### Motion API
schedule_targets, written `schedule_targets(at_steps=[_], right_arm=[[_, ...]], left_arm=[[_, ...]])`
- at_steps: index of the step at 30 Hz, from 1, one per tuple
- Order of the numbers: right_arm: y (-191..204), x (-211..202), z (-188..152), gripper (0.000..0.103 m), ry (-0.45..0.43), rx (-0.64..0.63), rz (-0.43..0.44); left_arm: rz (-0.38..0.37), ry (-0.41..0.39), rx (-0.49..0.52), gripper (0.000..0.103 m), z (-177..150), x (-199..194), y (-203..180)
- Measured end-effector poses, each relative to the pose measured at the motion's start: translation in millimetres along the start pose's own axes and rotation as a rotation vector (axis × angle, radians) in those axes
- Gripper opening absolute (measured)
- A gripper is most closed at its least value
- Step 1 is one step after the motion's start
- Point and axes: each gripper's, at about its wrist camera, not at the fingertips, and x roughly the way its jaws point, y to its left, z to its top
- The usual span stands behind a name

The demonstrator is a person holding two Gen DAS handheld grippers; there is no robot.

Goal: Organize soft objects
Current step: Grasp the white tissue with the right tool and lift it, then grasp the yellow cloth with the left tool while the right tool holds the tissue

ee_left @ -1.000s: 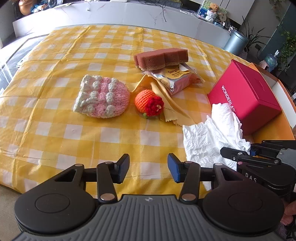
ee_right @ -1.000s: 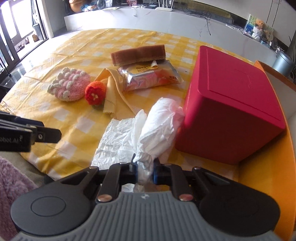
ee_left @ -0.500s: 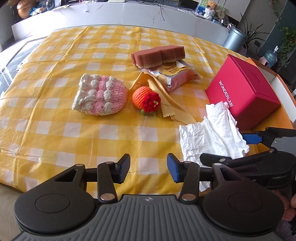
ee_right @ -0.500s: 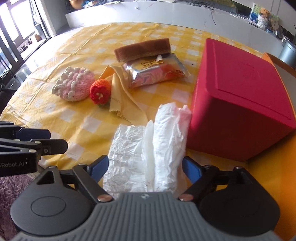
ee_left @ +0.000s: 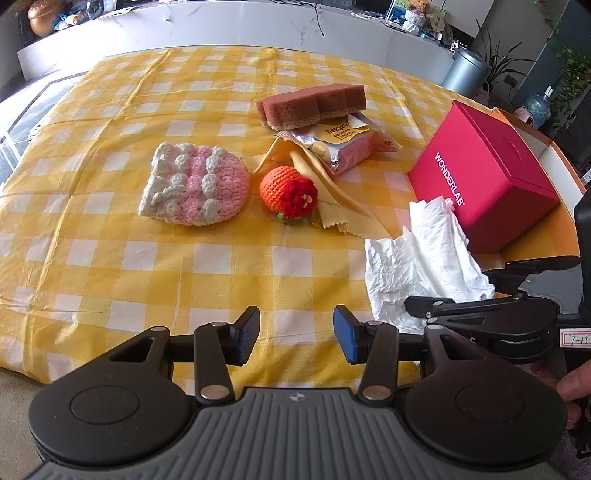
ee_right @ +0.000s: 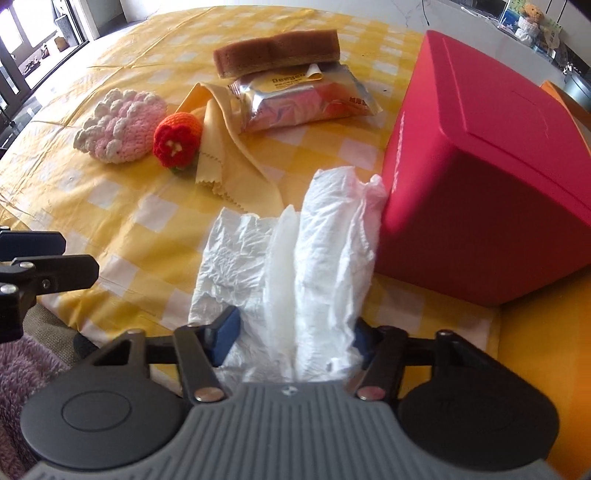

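Observation:
A crumpled white tissue [ee_right: 295, 258] lies on the yellow checked tablecloth beside a red box [ee_right: 491, 177]; it also shows in the left wrist view [ee_left: 421, 258]. My right gripper [ee_right: 293, 338] is open, its fingers either side of the tissue's near end. My left gripper [ee_left: 295, 334] is open and empty over the table's front edge. Further back lie a pink-white crochet pad [ee_left: 195, 184], an orange-red crochet ball [ee_left: 288, 192], a yellow cloth [ee_left: 325, 181], a foil wipes pack [ee_left: 351, 144] and a brown sponge [ee_left: 314, 105].
The red box [ee_left: 487, 177] stands at the table's right edge, on an orange surface [ee_right: 532, 369]. A white counter [ee_left: 258, 26] runs behind the table. A grey bin [ee_left: 465, 74] stands at the back right. A purple fabric [ee_right: 22, 365] shows at lower left.
My right gripper opened and let go of the tissue, which settled flat on the cloth. The fingers have since narrowed somewhat around it. My left gripper stayed open and barely moved.

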Motion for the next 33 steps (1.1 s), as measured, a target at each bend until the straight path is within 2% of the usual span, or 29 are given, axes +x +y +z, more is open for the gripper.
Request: schedule_targets(at_steps=[1, 3, 6, 11, 14, 17, 21, 28, 31, 32, 33], right_arm=[[-1, -2, 0, 0.033, -0.005, -0.003, 0.0], [-3, -4, 1, 0.019, -0.011, -0.013, 0.005], [-3, -11, 2, 0.011, -0.034, -0.03, 0.007], [-6, -21, 7, 0.011, -0.085, -0.044, 0.001], [-5, -16, 11, 0.011, -0.099, -0.064, 0.008], [-6, -10, 12, 0.011, -0.085, -0.086, 0.009], [-16, -1, 11, 0.012, -0.069, -0.054, 0.039], [-20, 1, 9, 0.014, -0.073, -0.042, 0.073], [-24, 1, 9, 0.016, -0.073, -0.023, 0.092], [-26, 0, 8, 0.016, -0.074, -0.018, 0.098], [-26, 0, 8, 0.017, -0.075, -0.016, 0.101]], left_arm=[[-0.007, 0.0, 0.005, 0.054, 0, 0, -1], [-0.031, -0.006, 0.012, 0.054, 2, -1, -2], [-0.067, -0.029, 0.01, 0.054, 9, -1, -6], [-0.051, -0.046, -0.015, 0.054, 32, 14, -21], [-0.046, -0.053, -0.035, 0.059, 43, 30, -29], [-0.009, -0.06, -0.076, 0.063, 50, 47, -33], [0.024, -0.067, -0.143, 0.067, 57, 64, -33], [0.09, -0.08, -0.253, 0.067, 66, 85, -34], [0.117, -0.087, -0.237, 0.067, 67, 92, -38], [0.134, -0.089, -0.217, 0.062, 67, 92, -40], [0.149, -0.089, -0.189, 0.053, 66, 92, -43]])
